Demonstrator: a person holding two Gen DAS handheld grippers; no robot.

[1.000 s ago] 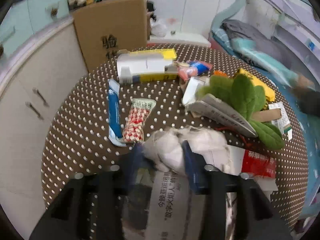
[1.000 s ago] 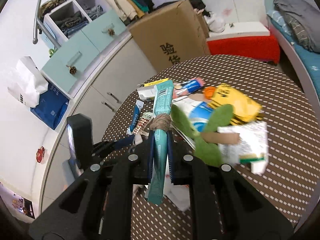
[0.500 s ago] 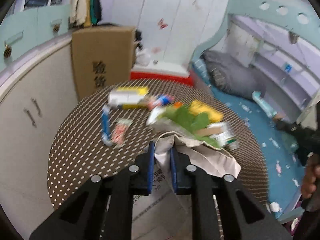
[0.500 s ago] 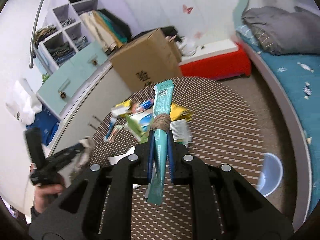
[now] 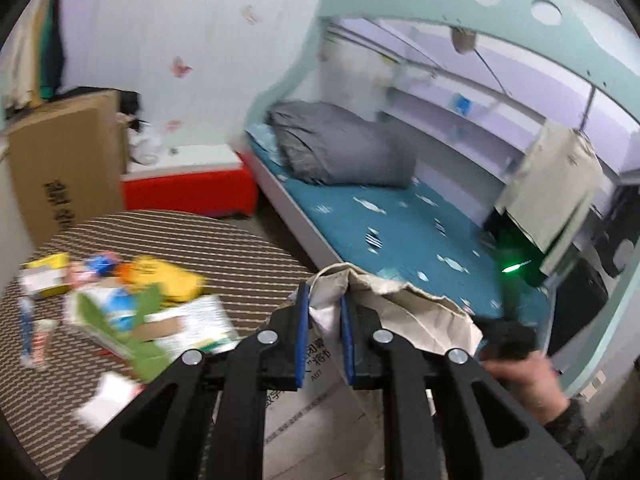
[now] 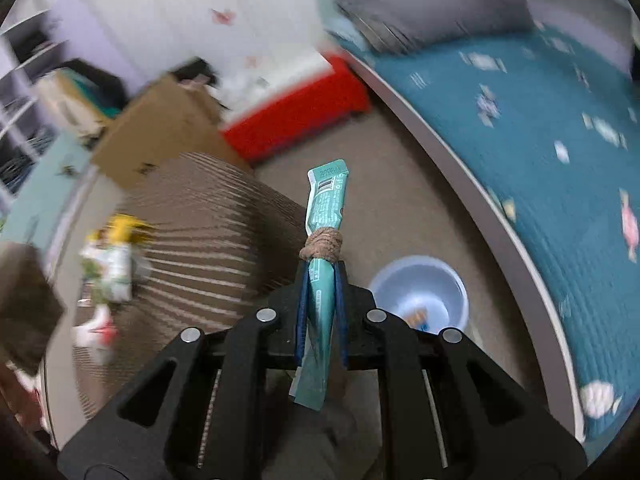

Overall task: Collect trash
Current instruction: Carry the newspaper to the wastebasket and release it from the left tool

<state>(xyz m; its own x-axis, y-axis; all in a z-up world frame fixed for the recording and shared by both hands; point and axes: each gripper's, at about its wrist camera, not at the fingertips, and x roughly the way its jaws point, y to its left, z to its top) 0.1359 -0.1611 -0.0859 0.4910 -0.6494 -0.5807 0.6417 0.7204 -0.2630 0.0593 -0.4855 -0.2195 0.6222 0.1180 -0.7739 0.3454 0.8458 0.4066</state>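
A pale wall [image 5: 208,40] with butterfly stickers [image 5: 179,66] stood at twelve o'clock. At two o'clock lay a bed [image 5: 400,224] with a teal sheet, a grey duvet [image 5: 340,148] and a mint-green arched frame [image 5: 460,4]. A red bench [image 5: 188,192] and a cardboard box [image 5: 64,160] sat at ten o'clock, over beige carpet [image 6: 400,208].
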